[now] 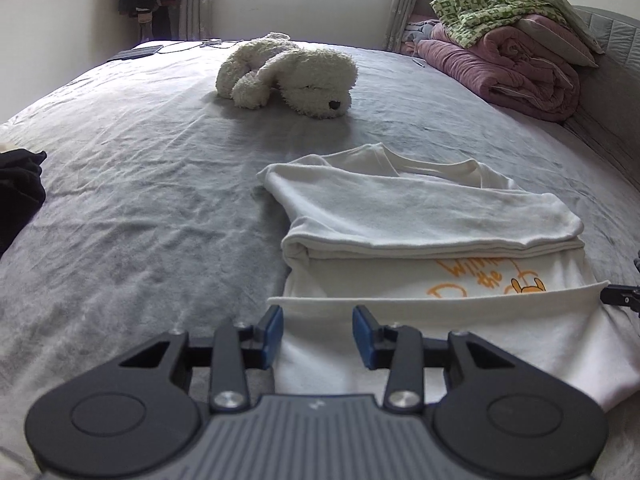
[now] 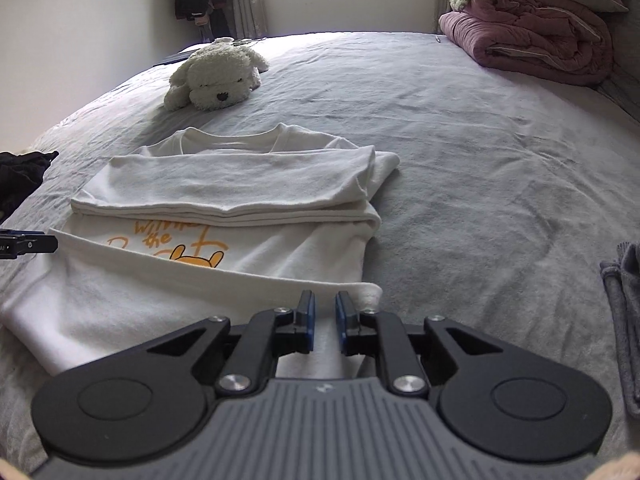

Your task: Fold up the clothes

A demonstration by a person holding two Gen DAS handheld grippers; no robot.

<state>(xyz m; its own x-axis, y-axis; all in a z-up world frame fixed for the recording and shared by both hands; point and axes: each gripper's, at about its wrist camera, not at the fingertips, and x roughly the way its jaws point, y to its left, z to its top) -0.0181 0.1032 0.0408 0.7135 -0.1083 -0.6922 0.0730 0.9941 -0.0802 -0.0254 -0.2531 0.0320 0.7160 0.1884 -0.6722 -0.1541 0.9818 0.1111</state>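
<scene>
While half folded, white t-shirt (image 1: 420, 208) shows orange print, left tool (image 1: 318, 336) spread, right tool (image 2: 325, 322) nearly closed, empty.

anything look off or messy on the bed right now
Mostly tidy. The white t-shirt is only partly folded: its near hem is turned up unevenly and the orange print still shows. A plush dog lies flopped on the grey bedsheet.
</scene>
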